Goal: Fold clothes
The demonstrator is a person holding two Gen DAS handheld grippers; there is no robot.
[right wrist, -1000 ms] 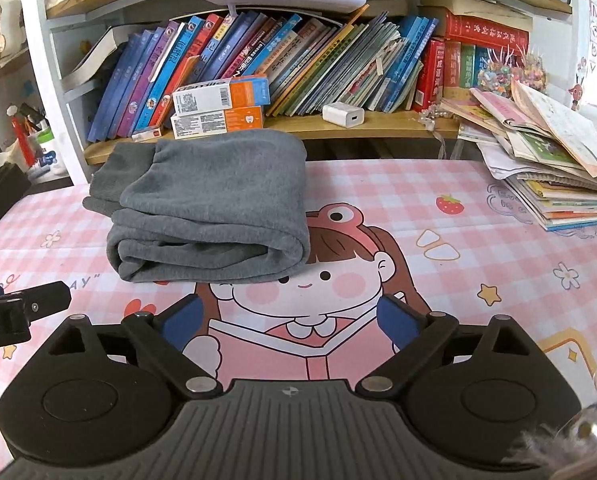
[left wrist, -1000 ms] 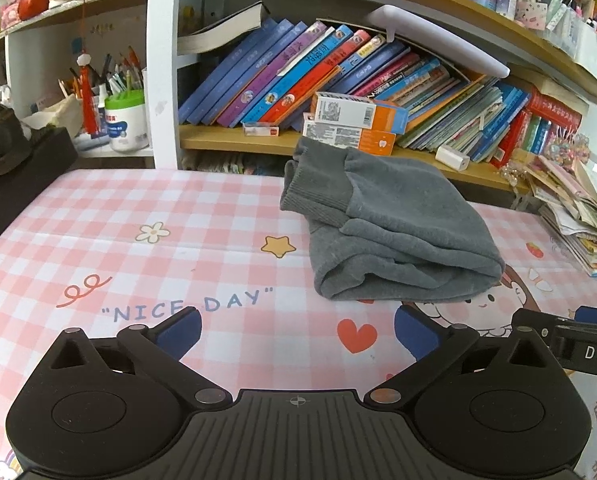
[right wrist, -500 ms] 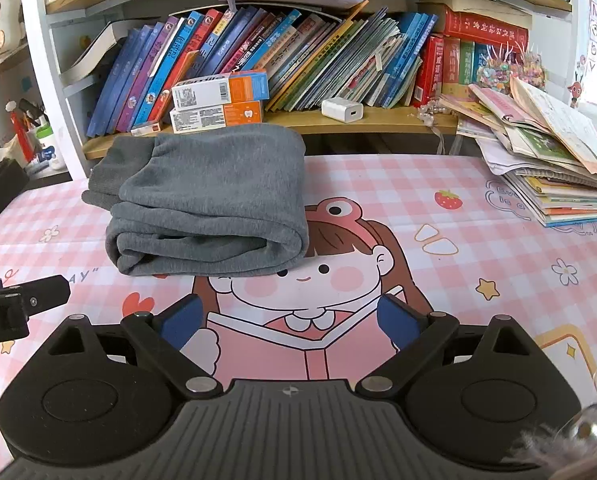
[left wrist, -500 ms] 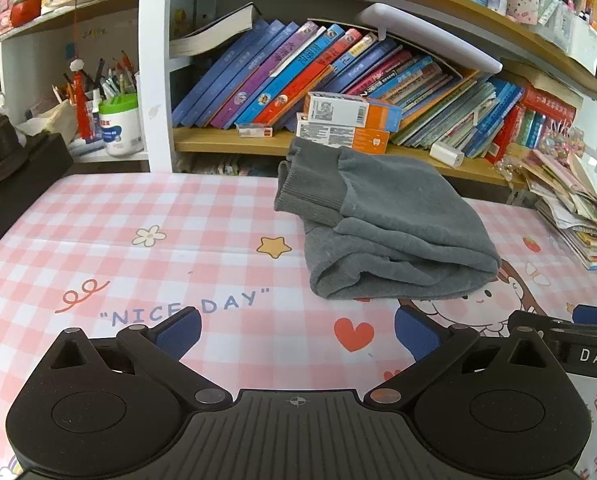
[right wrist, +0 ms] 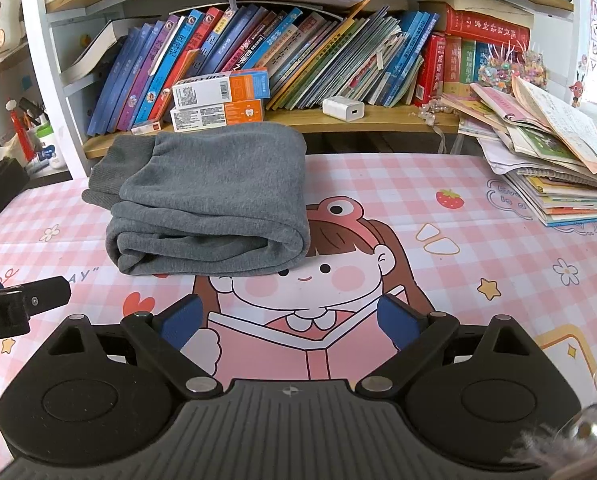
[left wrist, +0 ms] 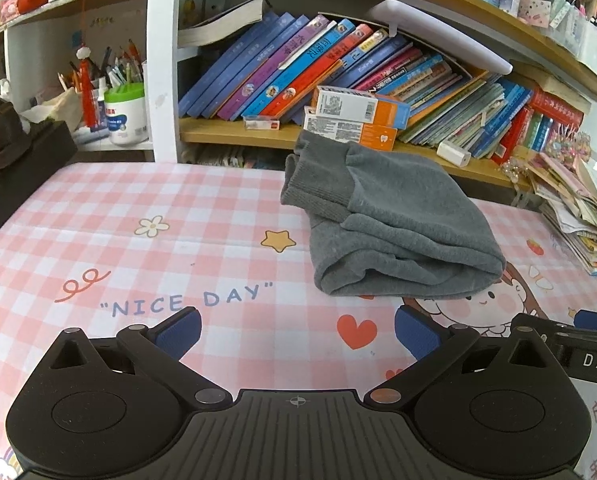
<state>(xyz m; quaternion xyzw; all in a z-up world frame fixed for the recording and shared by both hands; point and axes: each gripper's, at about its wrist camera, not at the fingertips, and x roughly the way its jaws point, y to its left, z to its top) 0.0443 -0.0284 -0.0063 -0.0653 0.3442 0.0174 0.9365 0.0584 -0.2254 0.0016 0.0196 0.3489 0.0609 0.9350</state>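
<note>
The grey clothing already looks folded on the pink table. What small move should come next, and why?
Probably keep both claws back. The folded grey fleece garment lies in a neat stack on the pink checked tablecloth, and the left claw and right claw are open, empty and apart from it.

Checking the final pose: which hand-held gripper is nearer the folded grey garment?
Roughly equal. The left hand-held gripper sits short of the garment, offset left; the right one faces its right end, equally short.

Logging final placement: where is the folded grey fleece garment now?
The folded grey fleece garment lies left of centre on the pink checked tablecloth, below the orange-and-white boxes.
</note>
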